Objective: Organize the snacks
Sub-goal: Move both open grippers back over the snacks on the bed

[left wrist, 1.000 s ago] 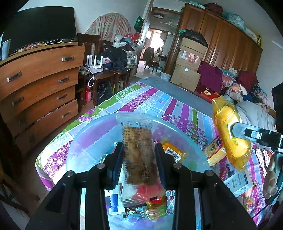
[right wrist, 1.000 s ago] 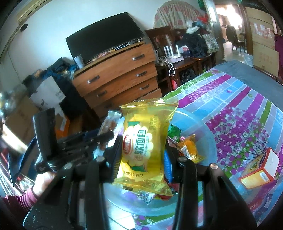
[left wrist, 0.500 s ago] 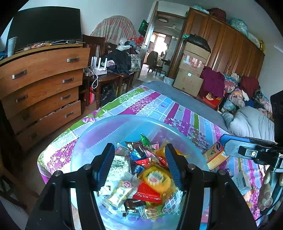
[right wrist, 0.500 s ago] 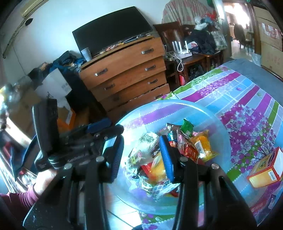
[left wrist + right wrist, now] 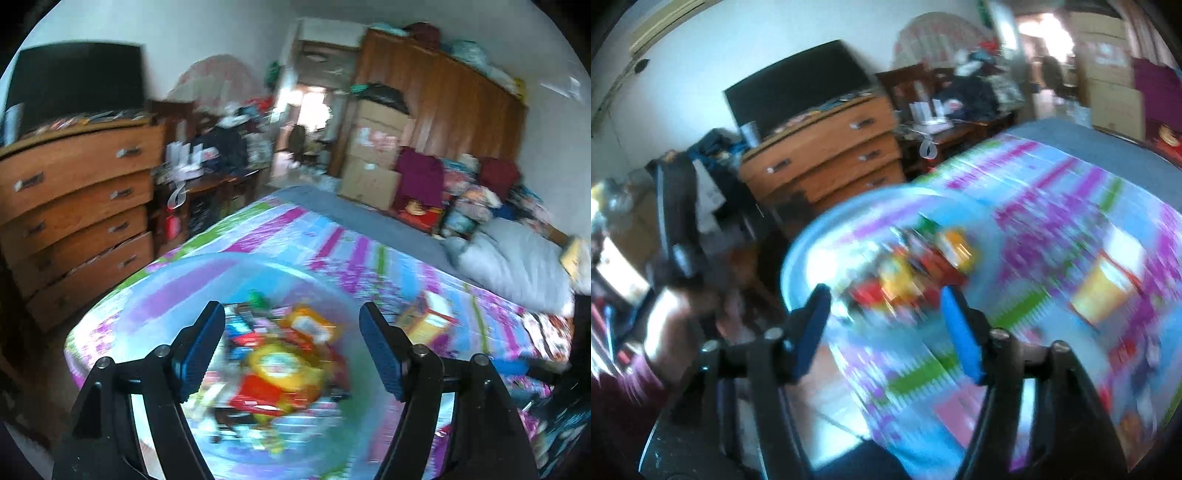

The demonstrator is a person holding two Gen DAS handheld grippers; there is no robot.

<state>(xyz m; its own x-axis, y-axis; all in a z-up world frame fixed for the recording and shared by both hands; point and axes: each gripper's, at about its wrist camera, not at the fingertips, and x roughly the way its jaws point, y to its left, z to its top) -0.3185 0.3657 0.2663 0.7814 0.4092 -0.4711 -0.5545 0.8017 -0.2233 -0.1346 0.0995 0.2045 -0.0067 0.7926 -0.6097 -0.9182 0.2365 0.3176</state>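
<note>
Both the left tongs [image 5: 291, 347] and the right tongs [image 5: 886, 325] were opening, empty, above the snacks [image 5: 284, 365] piled in the blue basin [image 5: 177, 280]. The orange box [image 5: 1100, 291] lay at three o'clock on the bed [image 5: 1052, 192]; a hasty reach might knock the basin off the edge.

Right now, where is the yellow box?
In both views the yellow box lies on the striped bedsheet, just right of the snack bowl.

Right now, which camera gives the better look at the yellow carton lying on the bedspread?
Neither is sharp, but the right wrist view is better: the yellow carton lies unobstructed on the striped bedspread, right of the clear bowl. The left wrist view shows it smaller, equally blurred and partly behind a finger.
</note>
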